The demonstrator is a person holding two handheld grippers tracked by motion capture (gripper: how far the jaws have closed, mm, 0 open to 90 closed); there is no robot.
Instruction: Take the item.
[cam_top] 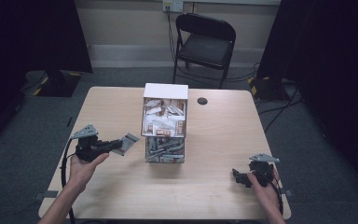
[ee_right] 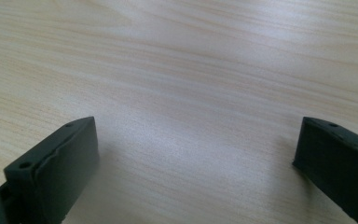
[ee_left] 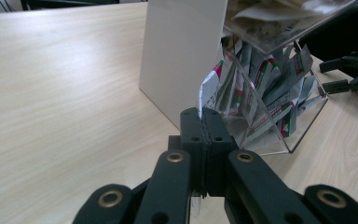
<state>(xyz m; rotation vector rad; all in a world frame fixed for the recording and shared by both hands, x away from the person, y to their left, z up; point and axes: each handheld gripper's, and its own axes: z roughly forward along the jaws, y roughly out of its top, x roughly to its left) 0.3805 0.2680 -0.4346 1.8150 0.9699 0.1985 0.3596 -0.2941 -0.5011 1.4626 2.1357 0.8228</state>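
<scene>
A clear two-tier box (cam_top: 165, 122) stands mid-table, with white and brown packets in its upper bin and green-and-red printed packets (ee_left: 270, 98) in its lower bin. My left gripper (cam_top: 120, 144) is held left of the box, shut on one thin packet (cam_top: 129, 141). In the left gripper view that packet (ee_left: 209, 91) stands edge-on above the closed jaws of my left gripper (ee_left: 204, 116), just short of the box's white side wall (ee_left: 182, 56). My right gripper (cam_top: 237, 177) rests low near the table's front right, open, with bare wood between its jaws (ee_right: 196, 154).
The light wooden table (cam_top: 214, 140) has a small dark round spot (cam_top: 202, 101) behind the box. A black folding chair (cam_top: 205, 44) stands beyond the far edge. Dark curtains flank the room, and cables lie on the floor at the right.
</scene>
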